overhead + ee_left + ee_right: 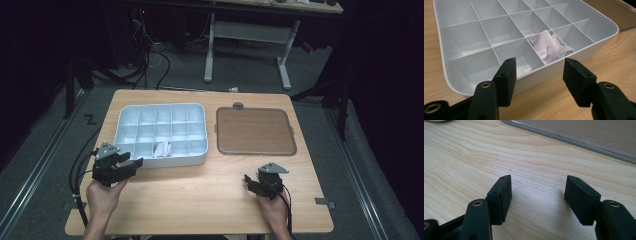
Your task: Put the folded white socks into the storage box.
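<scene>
Left gripper [131,163] sits at my near-left, just off the front-left corner of the white divided tray [197,159]; its jaws are spread wide with nothing between the pads [506,77]. Through the left gripper view I look over the tray's near wall [564,65] straight at the one thing inside it: a crumpled white cloth [550,47], bunched in a front-row compartment. From this claw it lies ahead and a little to the right, past one empty front cell. Its long axis runs roughly from the far-left of its cell toward the near-right, one end lapping up onto the tray's rim. In the high view the cloth [162,148] sits in the third cell of the nearest row.

Moving right, a brown-tinted flat lid [255,131] lies on the wooden table [200,200], just beside the tray and apart from it. A small grey knob-like piece [238,105] rests at the lid's far edge.

My right gripper [250,181] waits near the front-right, jaws likewise spread and empty over bare wood, the lid's rim [574,138] ahead of it.

Count: one tray of twenty cells, one cloth, one lid, two grippers. I judge the left claw the nearer to the cloth, so the reach should be its.
</scene>
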The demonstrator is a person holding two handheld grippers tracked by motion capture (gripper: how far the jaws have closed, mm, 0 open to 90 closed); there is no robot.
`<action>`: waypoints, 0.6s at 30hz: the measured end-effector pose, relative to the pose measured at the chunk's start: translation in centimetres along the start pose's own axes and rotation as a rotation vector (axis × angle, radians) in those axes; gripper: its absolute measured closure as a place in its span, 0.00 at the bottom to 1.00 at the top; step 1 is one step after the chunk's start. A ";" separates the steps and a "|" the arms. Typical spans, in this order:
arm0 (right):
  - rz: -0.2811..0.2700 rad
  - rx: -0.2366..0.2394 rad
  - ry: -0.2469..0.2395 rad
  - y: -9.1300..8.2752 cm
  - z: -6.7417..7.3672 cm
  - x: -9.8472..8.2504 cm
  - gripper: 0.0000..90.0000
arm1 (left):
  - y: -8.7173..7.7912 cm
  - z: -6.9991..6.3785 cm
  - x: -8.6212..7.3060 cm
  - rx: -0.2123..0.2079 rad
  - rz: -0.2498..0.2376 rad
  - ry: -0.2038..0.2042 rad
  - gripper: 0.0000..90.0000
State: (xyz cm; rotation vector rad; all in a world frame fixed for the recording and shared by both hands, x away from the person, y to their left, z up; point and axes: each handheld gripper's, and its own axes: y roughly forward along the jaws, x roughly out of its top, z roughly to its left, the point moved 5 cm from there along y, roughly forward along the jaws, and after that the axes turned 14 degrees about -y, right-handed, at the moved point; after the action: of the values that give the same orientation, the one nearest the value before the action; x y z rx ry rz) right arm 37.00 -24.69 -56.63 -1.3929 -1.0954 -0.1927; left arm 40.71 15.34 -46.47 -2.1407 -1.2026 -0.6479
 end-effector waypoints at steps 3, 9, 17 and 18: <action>0.000 0.000 0.000 0.0 0.0 0.0 0.44 | 0.0 0.3 -0.1 0.009 -0.001 -0.007 0.50; 0.000 0.000 0.000 0.0 0.0 0.0 0.44 | -0.1 0.6 -0.3 0.015 -0.001 -0.010 0.50; 0.000 0.000 0.000 0.0 0.0 0.0 0.44 | -0.3 0.8 -0.6 0.011 -0.001 -0.029 0.50; 0.000 0.000 0.000 0.0 0.0 0.0 0.44 | -0.4 0.9 -0.6 0.012 0.000 -0.029 0.50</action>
State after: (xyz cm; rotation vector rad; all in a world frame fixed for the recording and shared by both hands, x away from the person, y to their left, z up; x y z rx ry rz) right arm 37.00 -24.69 -56.63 -1.3931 -1.0954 -0.1926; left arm 40.22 15.76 -47.41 -2.1467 -1.2184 -0.6101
